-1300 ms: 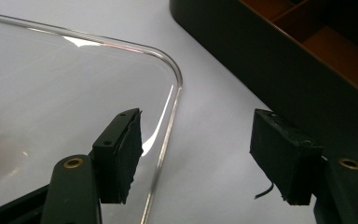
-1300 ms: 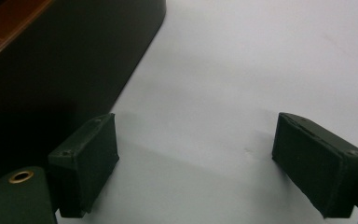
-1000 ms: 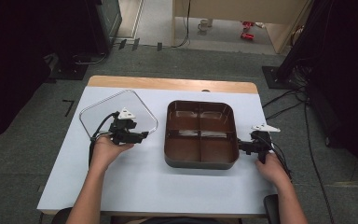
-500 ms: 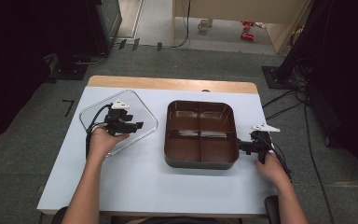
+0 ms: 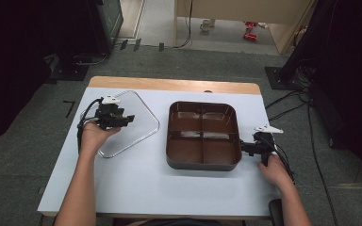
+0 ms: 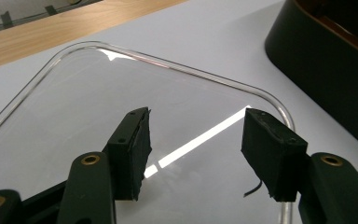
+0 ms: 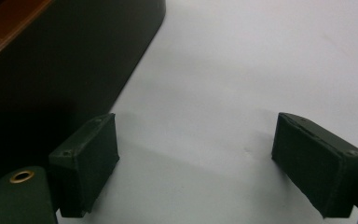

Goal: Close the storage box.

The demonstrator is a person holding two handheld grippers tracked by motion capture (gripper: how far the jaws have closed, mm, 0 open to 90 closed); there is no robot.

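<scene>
Where clear lid lies flat, brown tray sits nr.

The white table carried a brown four-compartment tray right of centre and a clear lid lying flat at the tray's nine o'clock, apart from it. The left gripper sat over the lid, pointing toward three o'clock, its jaws having just been closing. The right gripper lay just beside the tray's four o'clock corner, pointing toward nine o'clock.
</scene>
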